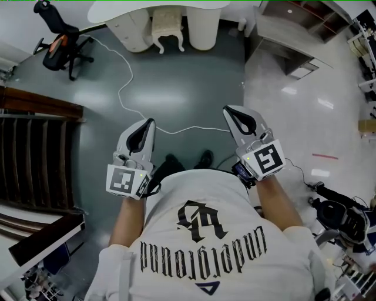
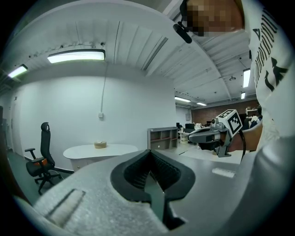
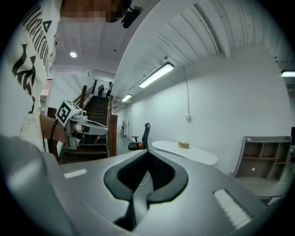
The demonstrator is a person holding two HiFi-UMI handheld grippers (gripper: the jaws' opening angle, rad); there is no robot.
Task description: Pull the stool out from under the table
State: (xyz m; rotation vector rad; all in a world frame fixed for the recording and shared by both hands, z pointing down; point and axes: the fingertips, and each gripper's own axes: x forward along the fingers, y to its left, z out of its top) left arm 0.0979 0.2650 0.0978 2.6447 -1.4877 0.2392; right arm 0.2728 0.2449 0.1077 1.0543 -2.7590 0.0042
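A small white stool (image 1: 167, 26) with curved legs stands tucked under the white oval table (image 1: 114, 10) at the far end of the room, between the table's two white supports. My left gripper (image 1: 150, 121) and right gripper (image 1: 228, 110) are held side by side in front of the person's chest, far short of the stool, and point toward it. Both are shut with nothing between the fingers. In the left gripper view the shut jaws (image 2: 150, 153) face the table (image 2: 100, 150). In the right gripper view the jaws (image 3: 146, 153) face the same table (image 3: 186, 152). Neither gripper view shows the stool clearly.
A black office chair (image 1: 62, 41) stands to the left of the table. A white cable (image 1: 126, 99) snakes across the grey floor between me and the stool. A dark wooden staircase (image 1: 32, 147) is on the left, and a grey shelf unit (image 1: 288, 36) stands at the back right.
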